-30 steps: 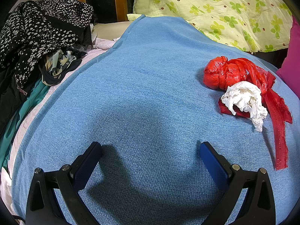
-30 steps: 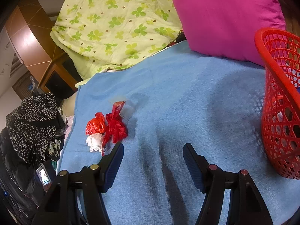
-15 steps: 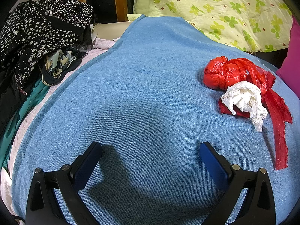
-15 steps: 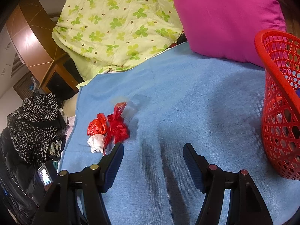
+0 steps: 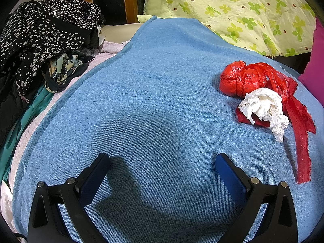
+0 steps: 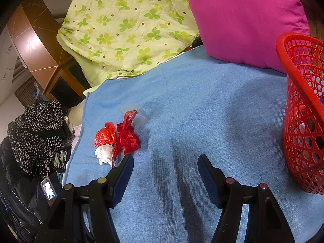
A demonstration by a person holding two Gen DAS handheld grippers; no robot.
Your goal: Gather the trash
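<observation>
At right of frame, on blue blanket [image 5: 154, 93]: red bag [image 5: 243, 79] touching white tissue [image 5: 263, 105]. Left gripper [image 5: 162, 168] and right gripper [image 6: 165, 168] both hovering wide, holding nothing.

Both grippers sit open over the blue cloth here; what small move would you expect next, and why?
Probably the right gripper swings toward its left and lowers onto the crumpled white tissue. Its jaws stand open and empty, the tissue lies loose beside the knotted red plastic bag just off its left finger, and the red mesh basket waits on its right.

bed: blue blanket [image 5: 154, 105] | wooden cabinet [image 5: 121, 6] behind | dim indoor light
</observation>
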